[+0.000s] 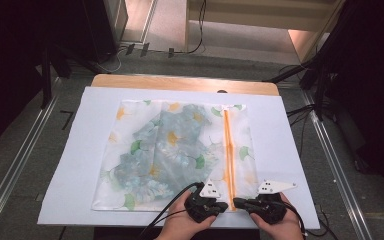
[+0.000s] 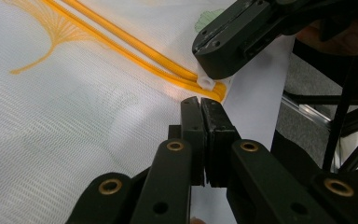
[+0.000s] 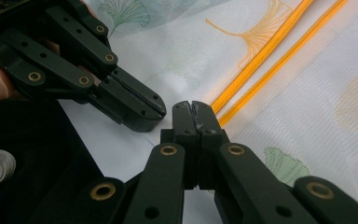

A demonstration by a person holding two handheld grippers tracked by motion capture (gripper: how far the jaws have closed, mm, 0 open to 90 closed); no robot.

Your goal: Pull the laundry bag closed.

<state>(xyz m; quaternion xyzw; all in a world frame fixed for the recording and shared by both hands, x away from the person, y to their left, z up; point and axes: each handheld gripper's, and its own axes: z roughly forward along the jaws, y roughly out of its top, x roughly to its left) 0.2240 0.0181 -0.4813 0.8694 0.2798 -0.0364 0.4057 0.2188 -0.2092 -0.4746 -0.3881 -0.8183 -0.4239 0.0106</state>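
No readable text; both grippers (image 1: 230, 204) closed by mesh bag (image 1: 175, 150) zipper (image 1: 228, 155).

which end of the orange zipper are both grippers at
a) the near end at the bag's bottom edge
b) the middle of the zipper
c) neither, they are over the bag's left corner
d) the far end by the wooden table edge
a: the left gripper and right gripper meet tip to tip at the near end of the orange zipper, at the mesh bag edge closest to the person.
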